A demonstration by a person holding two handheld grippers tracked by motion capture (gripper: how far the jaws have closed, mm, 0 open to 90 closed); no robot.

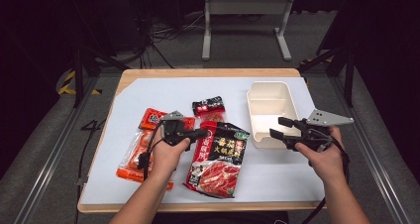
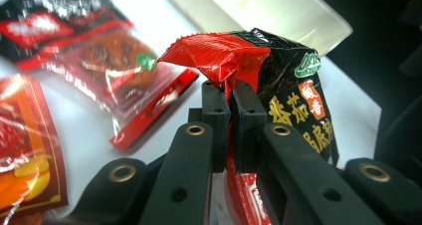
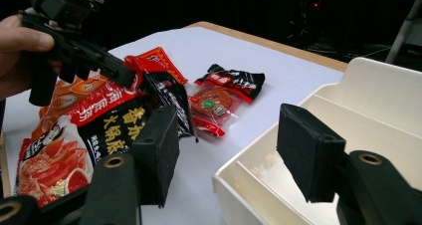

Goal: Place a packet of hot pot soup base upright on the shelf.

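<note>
The left tongs clamp the crumpled top edge of the red-and-black sauce packet, lifting that corner off the desk. The right tongs stand wide with nothing between them, just beside the cream tray; the packet lies to their left.

A wooden table with a white sheet stands on grey floor. Far off, a metal frame stands in the dark.

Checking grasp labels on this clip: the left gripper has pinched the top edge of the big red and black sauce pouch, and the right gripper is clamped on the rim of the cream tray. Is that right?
Not quite. The left gripper does pinch the sauce pouch at its top edge, but the right gripper is not clamped on the cream tray: the right gripper view shows its jaws standing apart with nothing between the pads, hovering at the tray's near corner.
</note>
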